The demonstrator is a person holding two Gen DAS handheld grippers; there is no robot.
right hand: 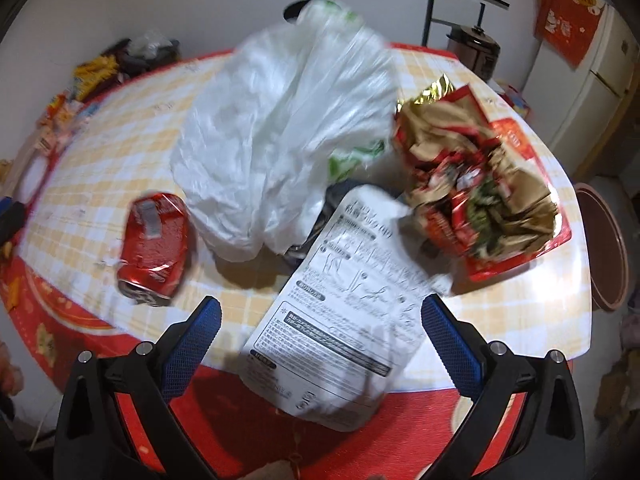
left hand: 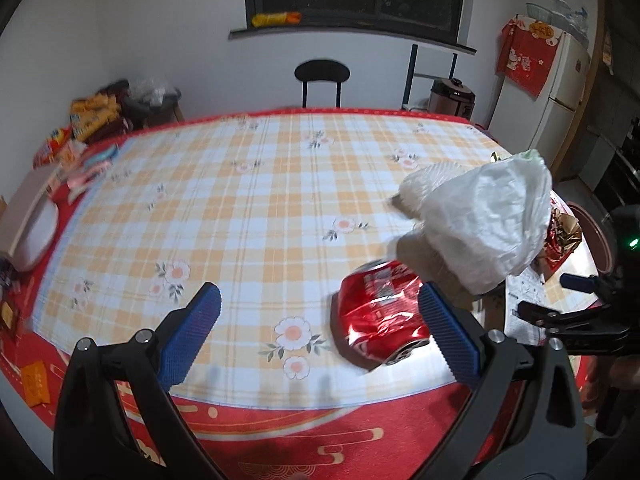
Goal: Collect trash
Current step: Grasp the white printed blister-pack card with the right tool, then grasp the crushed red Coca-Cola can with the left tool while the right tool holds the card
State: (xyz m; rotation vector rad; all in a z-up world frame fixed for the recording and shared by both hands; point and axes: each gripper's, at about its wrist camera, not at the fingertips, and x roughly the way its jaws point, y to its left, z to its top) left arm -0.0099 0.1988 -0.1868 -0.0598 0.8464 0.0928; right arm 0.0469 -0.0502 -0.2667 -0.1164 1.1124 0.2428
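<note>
One crushed can, one plastic bag, two wrappers.

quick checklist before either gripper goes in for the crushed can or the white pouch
1. Left gripper open: ok, jaws spread wide.
2. Crushed red can between the left gripper's fingers: not ok, it lies by the right finger, off centre.
3. Right gripper open: ok.
4. White printed pouch lined up with the right gripper: ok, it lies between the fingers.
5. White plastic bag mouth open for trash: cannot tell, bag is crumpled and blurred.
6. Torn red wrapper clear of the pouch: cannot tell.
</note>
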